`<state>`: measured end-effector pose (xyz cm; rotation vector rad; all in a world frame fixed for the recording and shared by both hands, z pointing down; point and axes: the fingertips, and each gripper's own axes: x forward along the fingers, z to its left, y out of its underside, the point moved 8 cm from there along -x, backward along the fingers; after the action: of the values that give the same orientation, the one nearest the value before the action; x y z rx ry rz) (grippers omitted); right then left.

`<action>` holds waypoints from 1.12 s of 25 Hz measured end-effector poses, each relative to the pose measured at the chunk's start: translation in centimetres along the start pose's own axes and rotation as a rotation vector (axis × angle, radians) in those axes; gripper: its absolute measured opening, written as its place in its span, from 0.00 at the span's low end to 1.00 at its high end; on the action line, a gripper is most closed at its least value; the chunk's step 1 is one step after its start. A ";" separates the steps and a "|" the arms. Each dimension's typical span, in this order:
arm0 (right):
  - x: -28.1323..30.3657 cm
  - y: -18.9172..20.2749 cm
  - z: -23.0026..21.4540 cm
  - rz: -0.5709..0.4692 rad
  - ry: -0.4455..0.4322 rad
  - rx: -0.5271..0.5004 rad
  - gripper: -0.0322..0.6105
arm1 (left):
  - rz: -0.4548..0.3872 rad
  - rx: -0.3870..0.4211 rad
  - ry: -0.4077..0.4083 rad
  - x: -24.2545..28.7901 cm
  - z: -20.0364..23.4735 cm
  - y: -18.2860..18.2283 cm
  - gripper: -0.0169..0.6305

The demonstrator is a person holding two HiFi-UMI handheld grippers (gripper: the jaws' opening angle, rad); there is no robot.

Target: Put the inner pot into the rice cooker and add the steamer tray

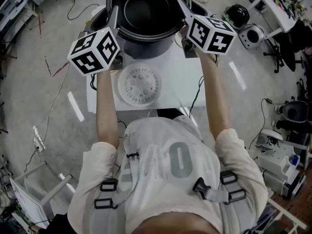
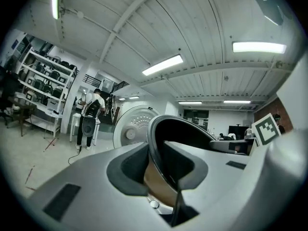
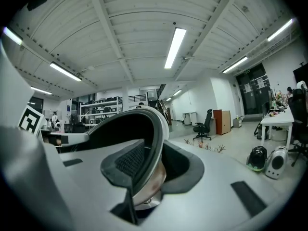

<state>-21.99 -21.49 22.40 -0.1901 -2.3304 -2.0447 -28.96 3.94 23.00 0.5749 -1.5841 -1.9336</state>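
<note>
Surroundings: white counter (image 1: 181,84) in the middle of an open floor. Cables trail over the floor on the left. Two rounded appliances (image 1: 244,27) sit on the floor to the right.

Steamer tray (image 1: 140,84): flat on the counter, near side, just below the raised pot and apart from it.

Inner pot (image 1: 146,9): held above the far part of the counter and covering most of the rice cooker (image 1: 99,19), which shows only at its sides. Cannot tell from above whether the pot is seated.

Left hand-held gripper (image 1: 114,23): jaws clamped on the pot's left rim. Left gripper view shows the rim (image 2: 156,150) pinched between the pads of this gripper (image 2: 161,165). It also shows a white round lid (image 2: 134,128) upright behind the pot and a person (image 2: 90,113) by shelving (image 2: 43,83), none visible from the head.

Right hand-held gripper (image 1: 184,9): jaws clamped on the right rim. Right gripper view confirms the grip (image 3: 144,170) on the pot (image 3: 126,134) and adds an office chair (image 3: 206,125).

Both forearms are stretched forward, roughly parallel, with the grippers about level.
</note>
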 end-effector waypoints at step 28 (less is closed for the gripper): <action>8.2 7.2 -3.1 0.346 0.068 0.027 0.25 | 0.311 0.038 -0.116 7.2 4.0 5.8 0.17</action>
<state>-29.51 -23.10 30.75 -0.4778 -2.1072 -1.8228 -36.03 1.28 29.67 0.2176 -1.6728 -1.7321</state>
